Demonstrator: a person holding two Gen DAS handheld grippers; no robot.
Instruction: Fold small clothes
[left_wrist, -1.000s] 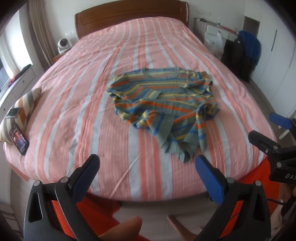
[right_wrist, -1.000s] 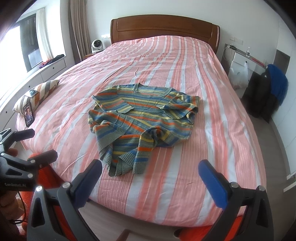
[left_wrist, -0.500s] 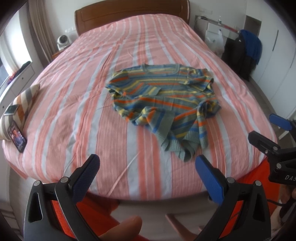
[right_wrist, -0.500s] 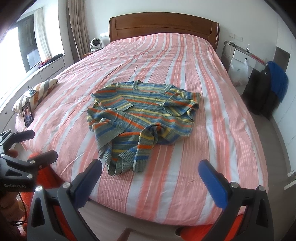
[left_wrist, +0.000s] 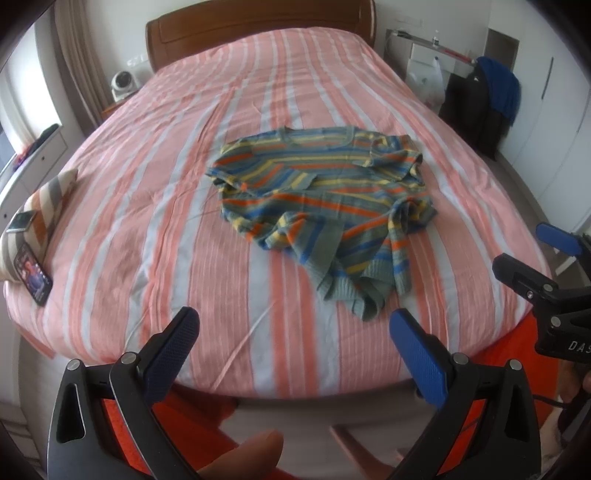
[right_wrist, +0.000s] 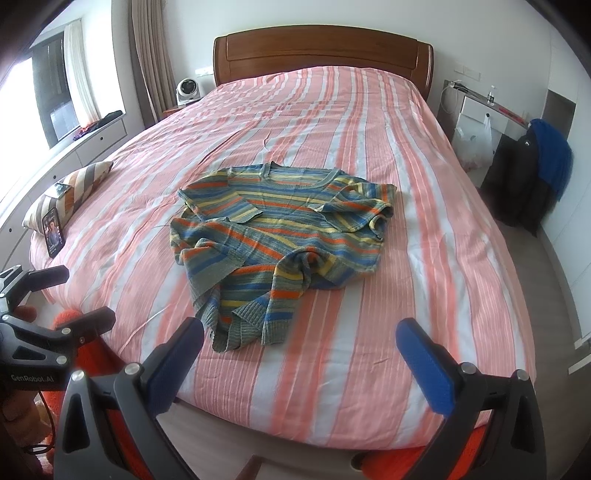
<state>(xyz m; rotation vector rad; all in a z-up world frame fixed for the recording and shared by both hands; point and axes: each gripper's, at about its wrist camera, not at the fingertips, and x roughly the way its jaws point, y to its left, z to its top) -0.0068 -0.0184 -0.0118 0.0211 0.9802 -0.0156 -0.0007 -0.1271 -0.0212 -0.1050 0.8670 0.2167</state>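
Note:
A small knitted sweater (left_wrist: 325, 206) (right_wrist: 280, 229) with blue, orange, yellow and grey-green stripes lies crumpled on the bed, neckline toward the headboard, hem bunched toward the foot. My left gripper (left_wrist: 293, 328) hangs open over the foot edge of the bed, a short way in front of the hem and to its left. My right gripper (right_wrist: 299, 339) is open too, its left finger close to the bunched hem. Neither holds anything. Each gripper shows at the side of the other's view.
The bed's pink, white and orange striped cover (right_wrist: 424, 221) reaches to a wooden headboard (right_wrist: 321, 51). A striped cushion (right_wrist: 70, 188) with a phone (right_wrist: 53, 230) leaning on it sits at the left edge. A dark jacket over a chair (right_wrist: 528, 177) stands on the right.
Both grippers have moved forward toward the bed, so the sweater sits closer and lower in both views. Both stay open.

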